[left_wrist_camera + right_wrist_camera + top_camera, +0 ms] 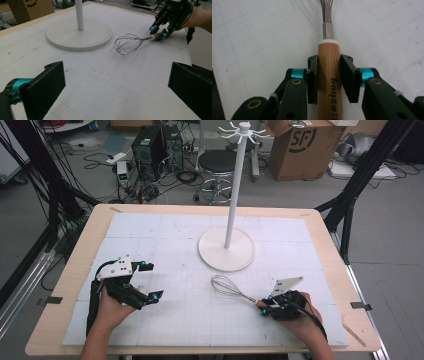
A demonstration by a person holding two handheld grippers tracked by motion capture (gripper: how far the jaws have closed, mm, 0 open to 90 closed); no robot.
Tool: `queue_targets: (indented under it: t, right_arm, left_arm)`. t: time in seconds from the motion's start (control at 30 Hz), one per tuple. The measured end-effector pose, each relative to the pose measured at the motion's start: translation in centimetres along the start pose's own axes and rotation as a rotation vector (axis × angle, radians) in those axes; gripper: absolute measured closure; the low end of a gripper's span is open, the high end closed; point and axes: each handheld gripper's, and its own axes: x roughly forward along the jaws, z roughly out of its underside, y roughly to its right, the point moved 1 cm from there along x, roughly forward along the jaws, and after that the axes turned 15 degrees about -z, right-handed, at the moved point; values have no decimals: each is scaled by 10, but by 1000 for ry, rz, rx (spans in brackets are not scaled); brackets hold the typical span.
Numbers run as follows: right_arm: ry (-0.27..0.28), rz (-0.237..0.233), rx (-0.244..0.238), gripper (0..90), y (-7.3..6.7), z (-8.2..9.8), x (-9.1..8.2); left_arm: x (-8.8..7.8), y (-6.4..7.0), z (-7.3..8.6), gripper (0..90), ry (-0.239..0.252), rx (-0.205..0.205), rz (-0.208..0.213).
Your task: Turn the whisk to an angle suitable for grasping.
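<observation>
right hand-held gripper (pixel 328 80) pinches whisk (pixel 329 75) handle between its jaws, wires pointing away.

We are looking at a wooden table (pixel 75 265) that is carrying a white gridded mat (pixel 175 245). On the mat the round base of a white stand (pixel 226 249) is sitting, and nearer to us a wire whisk (pixel 226 286) is lying.
</observation>
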Motion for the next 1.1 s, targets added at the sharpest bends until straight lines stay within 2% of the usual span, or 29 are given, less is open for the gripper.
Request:
queue_targets:
  t: [0.07, 0.1, 0.3, 0.47, 0.53, 0.57, 0.67, 0.77, 0.8, 0.9, 0.97, 1.0, 1.1]
  right_arm:
    - [-2, -6, -17, 690, 0, -4, 4]
    - [-13, -19, -36, 690, -2, -14, 11]
    - [-31, -61, -90, 690, -8, -44, 36]
    - [-38, -64, -117, 677, -13, -56, 48]
    - [-26, -63, -102, 583, -13, -55, 47]
    - [-13, -61, -89, 568, -13, -54, 46]
    - [35, -59, -65, 548, -12, -48, 37]
    - [53, -64, -49, 549, -11, -42, 31]
    - [67, -65, -37, 549, -10, -35, 26]
    - [77, -73, -22, 554, -9, -28, 21]
    - [67, -97, -20, 616, -8, -19, 20]
    - [58, -105, -22, 658, -8, -17, 22]
    - [45, -94, -52, 691, -9, -17, 24]
  left_arm:
    - [1, 0, 0, 16, -3, 1, 1]
    - [1, 1, 0, 16, -4, 1, 0]
    - [0, 0, 0, 16, 0, 1, 0]
    - [0, 1, 0, 16, 0, 6, 4]
    - [0, 1, 0, 16, -1, 6, 5]
    - [0, 1, 0, 16, -3, 6, 4]
    - [1, 1, 0, 16, -8, 8, 6]
    - [1, 1, 0, 16, -8, 8, 5]
    - [1, 1, 0, 16, -7, 6, 4]
    - [2, 1, 0, 16, -6, 2, 4]
    - [2, 1, 0, 16, -7, 4, 5]
    - [2, 1, 0, 16, -9, 5, 2]
    - [2, 1, 0, 16, -10, 3, 1]
